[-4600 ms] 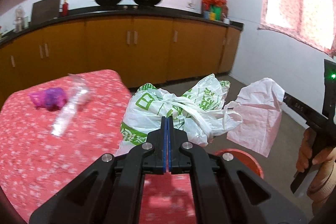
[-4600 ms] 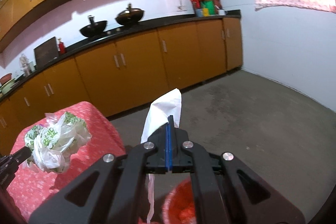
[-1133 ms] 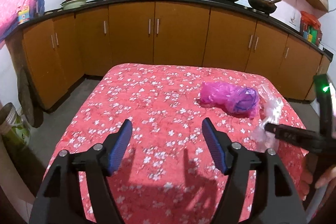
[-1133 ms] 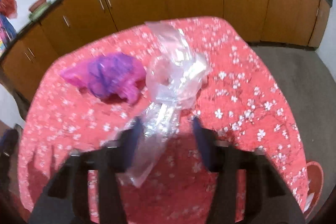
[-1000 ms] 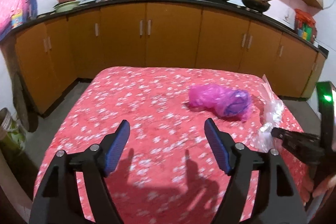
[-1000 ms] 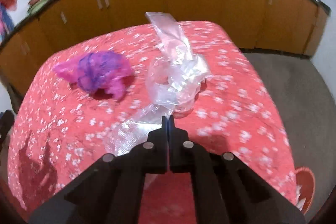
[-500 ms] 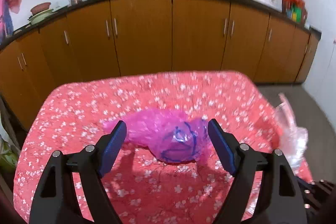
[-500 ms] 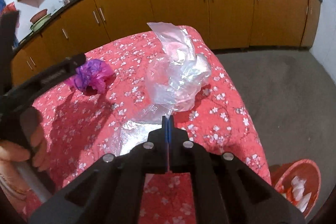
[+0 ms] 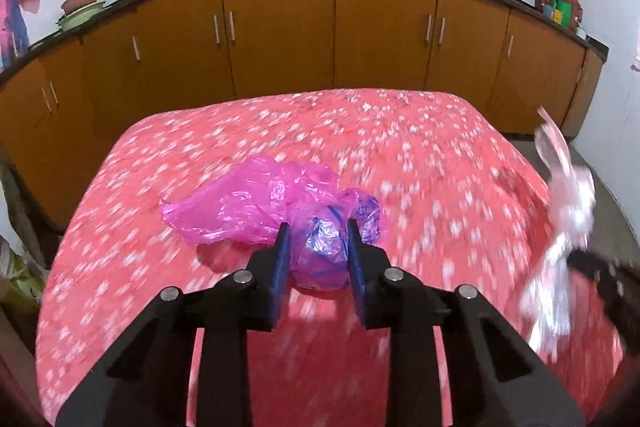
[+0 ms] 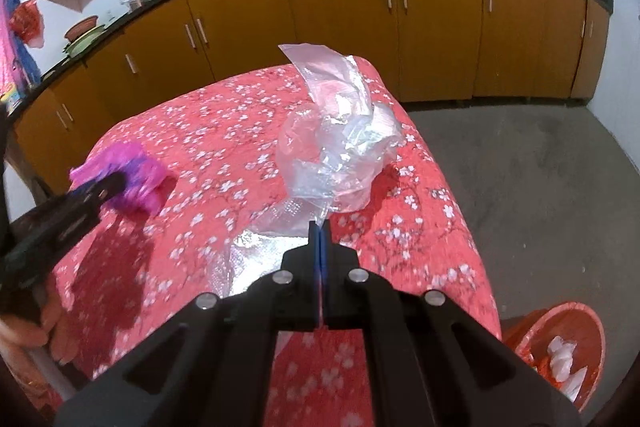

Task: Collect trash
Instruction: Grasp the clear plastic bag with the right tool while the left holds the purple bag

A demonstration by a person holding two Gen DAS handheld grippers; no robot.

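Note:
A crumpled pink plastic bag [image 9: 248, 203] with blue print lies on the red flowered tablecloth [image 9: 420, 155]. My left gripper [image 9: 318, 227] has its jaws closing around the bag's near lump, and the blue pads touch it on both sides. My right gripper [image 10: 320, 225] is shut on a clear plastic bag [image 10: 340, 147], which hangs above the table's right part. In the left wrist view the clear plastic bag [image 9: 568, 203] shows blurred at the right edge. In the right wrist view the left gripper [image 10: 114, 183] reaches onto the pink plastic bag [image 10: 140, 167].
A red bin [image 10: 560, 339] with white trash in it stands on the grey floor [image 10: 540, 167] by the table's right corner. Orange cabinets [image 9: 280, 35] with a black counter run behind the table. A person's hand [image 10: 24, 327] holds the left gripper's handle.
My left gripper has moved forward over the pink bag and its jaws have narrowed from wide open onto the bag's lump. The right gripper has carried the clear bag rightward, toward the table's edge.

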